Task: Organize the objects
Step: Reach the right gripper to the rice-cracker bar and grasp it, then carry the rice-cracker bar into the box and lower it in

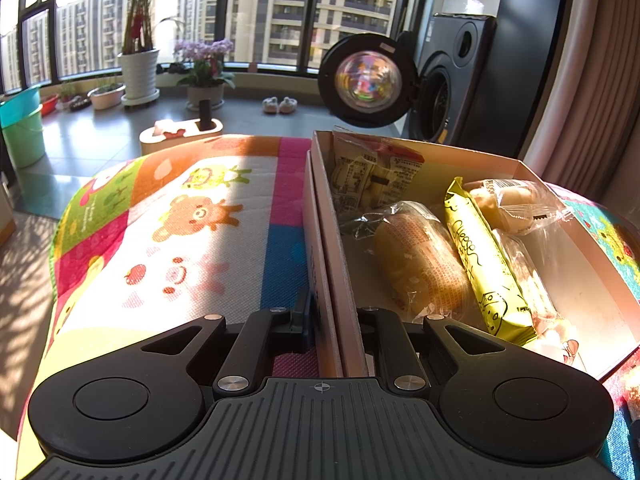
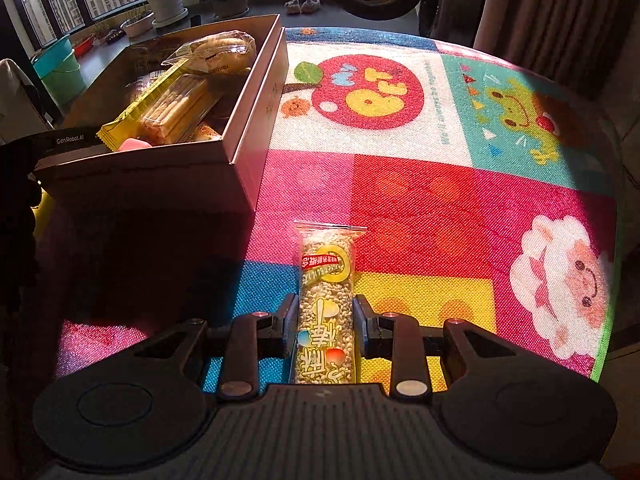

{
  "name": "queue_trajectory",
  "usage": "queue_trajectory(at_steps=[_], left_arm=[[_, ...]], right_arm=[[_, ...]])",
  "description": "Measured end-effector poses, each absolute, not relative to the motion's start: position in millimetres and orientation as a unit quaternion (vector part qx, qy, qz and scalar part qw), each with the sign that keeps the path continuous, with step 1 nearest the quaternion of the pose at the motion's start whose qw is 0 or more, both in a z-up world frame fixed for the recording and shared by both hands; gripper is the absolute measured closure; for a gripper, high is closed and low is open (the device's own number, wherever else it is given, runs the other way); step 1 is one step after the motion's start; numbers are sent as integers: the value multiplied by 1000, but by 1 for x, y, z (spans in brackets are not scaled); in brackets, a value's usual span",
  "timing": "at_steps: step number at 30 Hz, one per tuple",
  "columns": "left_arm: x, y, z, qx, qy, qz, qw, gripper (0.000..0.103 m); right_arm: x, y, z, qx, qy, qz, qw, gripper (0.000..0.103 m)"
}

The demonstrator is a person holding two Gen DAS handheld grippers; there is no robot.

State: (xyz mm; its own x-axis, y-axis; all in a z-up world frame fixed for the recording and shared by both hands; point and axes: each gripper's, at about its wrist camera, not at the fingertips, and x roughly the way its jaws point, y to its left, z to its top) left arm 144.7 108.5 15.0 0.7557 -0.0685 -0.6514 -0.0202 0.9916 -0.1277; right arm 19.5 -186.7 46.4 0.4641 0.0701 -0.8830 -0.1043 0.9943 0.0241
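My right gripper (image 2: pixel 325 322) stands spread, one finger either side of the grain bar (image 2: pixel 326 312), which lies lengthwise on the play mat (image 2: pixel 420 200); whether the pads touch its wrapper, I cannot tell; my left gripper (image 1: pixel 334 320) straddles the near wall of the cardboard box (image 1: pixel 320 240), and appears clamped on it; the box already holds wrapped breads and a yellow cheese stick (image 1: pixel 484 264). I judge the bar light, crisp and crushable, its film slippery; hold it at mid-length across the narrow sides, with modest pressure; the box sits just left of it.
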Motion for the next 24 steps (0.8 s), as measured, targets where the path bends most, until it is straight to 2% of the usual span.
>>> queue_trajectory(at_steps=[8, 17, 24], left_arm=[[145, 109, 15, -63, 349, -13, 935, 89], [145, 108, 15, -64, 349, -13, 935, 89], [145, 109, 15, -64, 349, -13, 935, 89]], right_arm=[[9, -182, 44, -40, 500, 47, 864, 70], [-10, -171, 47, -65, 508, 65, 856, 75], [-31, -164, 93, -59, 470, 71, 878, 75]])
